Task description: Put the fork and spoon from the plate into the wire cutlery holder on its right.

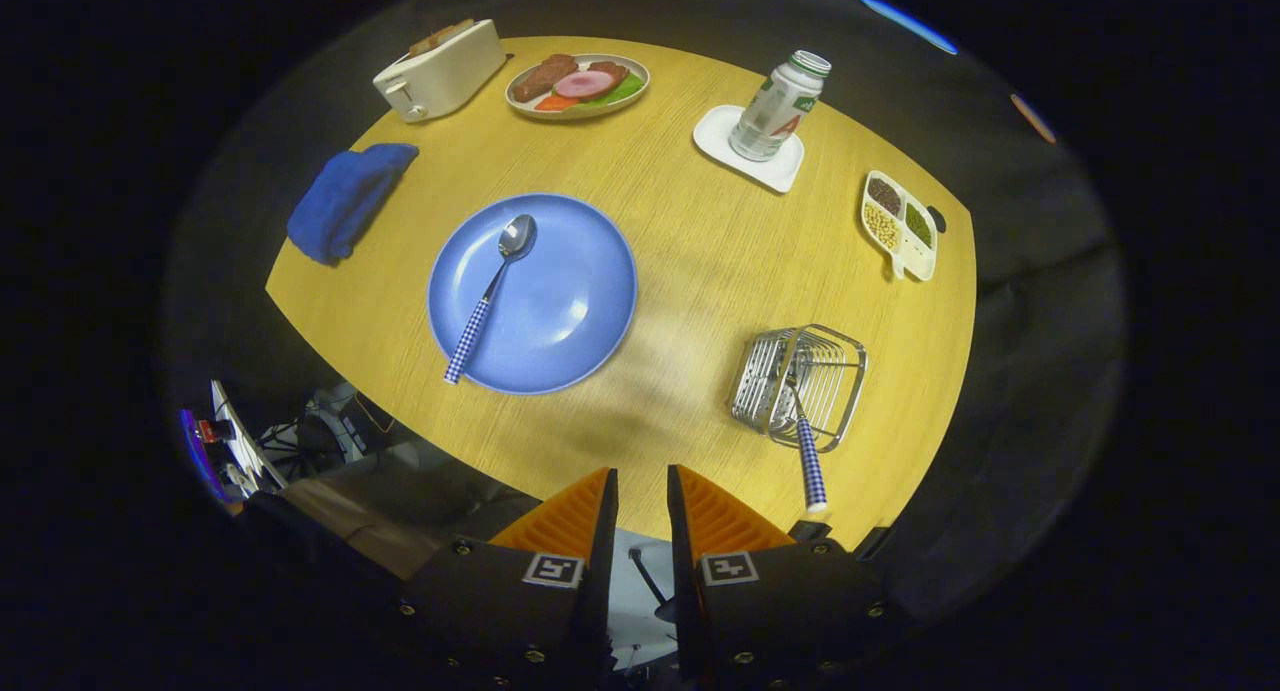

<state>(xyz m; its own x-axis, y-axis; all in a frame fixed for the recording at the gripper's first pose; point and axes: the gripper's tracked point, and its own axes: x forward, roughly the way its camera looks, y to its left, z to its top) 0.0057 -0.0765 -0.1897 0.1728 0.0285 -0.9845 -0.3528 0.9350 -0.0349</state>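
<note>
Fork's checked-handled shaft (808,449) sits in the wire cutlery holder (800,383); our tongs (641,491) hover empty, narrowly parted. Next we reach the checked-handled metal spoon (492,291) on the round blue plate (570,311), mid-worktop.

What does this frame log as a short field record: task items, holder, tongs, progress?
spoon: metal spoon with blue checked handle, lying on the round blue plate
fork: blue checked handle sticks out of the wire cutlery holder; its head is hard to make out
holder: on the wooden table, right of the plate
tongs: tongs empty, fingers slightly apart, near table edge, short of both plate and holder
progress: fork apparently in, spoon left
</note>
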